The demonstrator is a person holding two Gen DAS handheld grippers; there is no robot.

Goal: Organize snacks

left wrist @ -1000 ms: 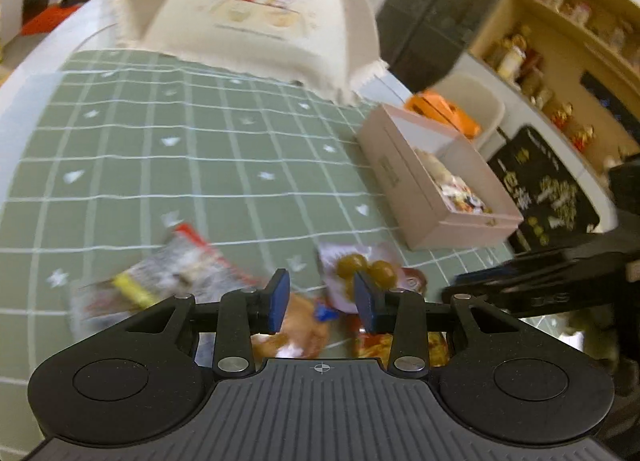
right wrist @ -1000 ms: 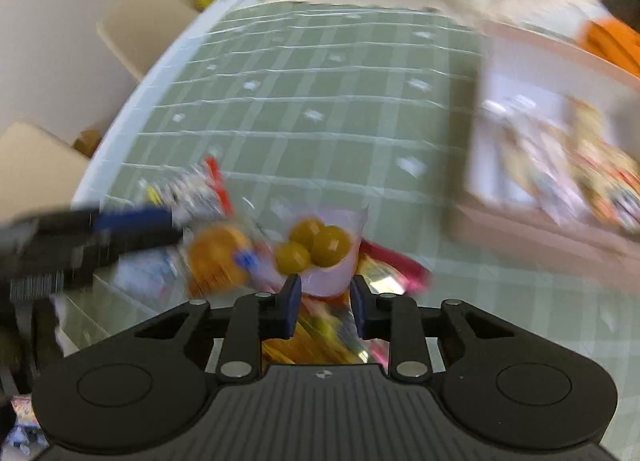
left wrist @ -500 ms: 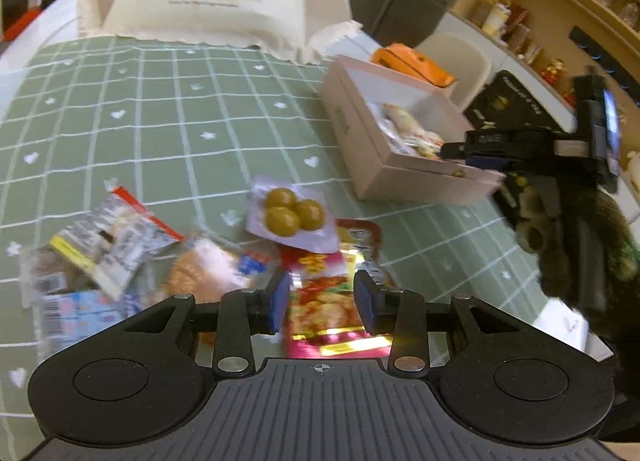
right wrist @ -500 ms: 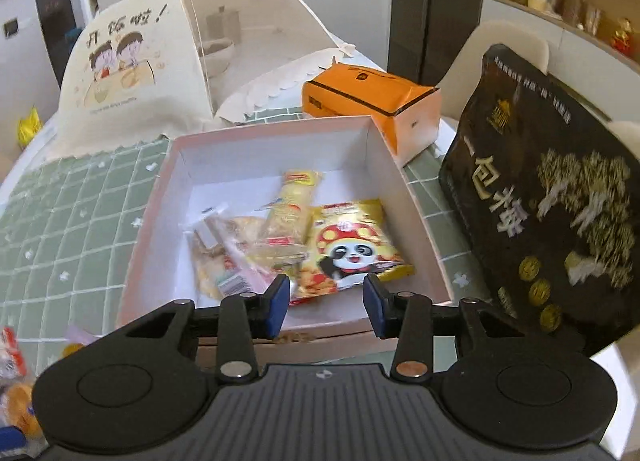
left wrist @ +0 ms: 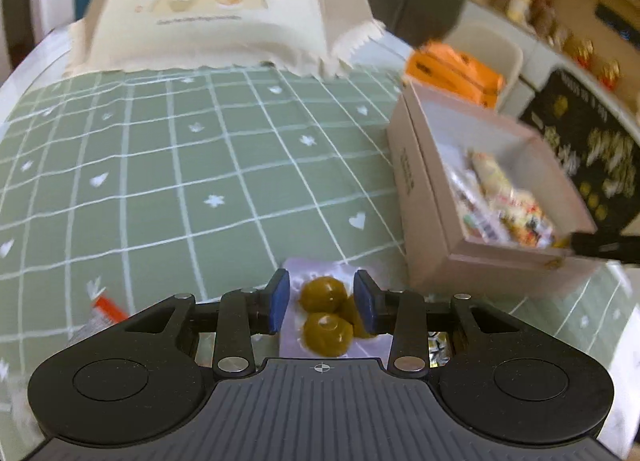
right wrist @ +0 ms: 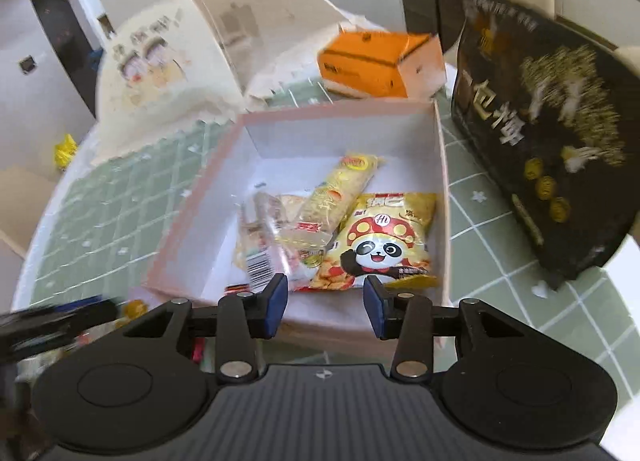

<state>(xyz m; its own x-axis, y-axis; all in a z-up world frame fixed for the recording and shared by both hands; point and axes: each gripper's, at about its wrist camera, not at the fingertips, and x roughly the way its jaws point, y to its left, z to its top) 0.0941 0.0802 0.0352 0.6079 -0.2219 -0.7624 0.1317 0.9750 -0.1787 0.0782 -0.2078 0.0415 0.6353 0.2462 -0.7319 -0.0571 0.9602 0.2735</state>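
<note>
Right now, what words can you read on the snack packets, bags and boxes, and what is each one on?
"Hi": panda snack packet in the pink box.
"包梅", partly blurred: black bag.
Orange carton: print too blurred.
Cartoon food cover: lettering too blurred.
Barcode packet: digits too small.
Pink box side print: unreadable.

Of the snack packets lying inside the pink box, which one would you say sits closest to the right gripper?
The yellow panda packet, with its cartoon panda under a red spotted cap, lies nearest the right gripper; the long yellow wafer packet lies further back.
</note>
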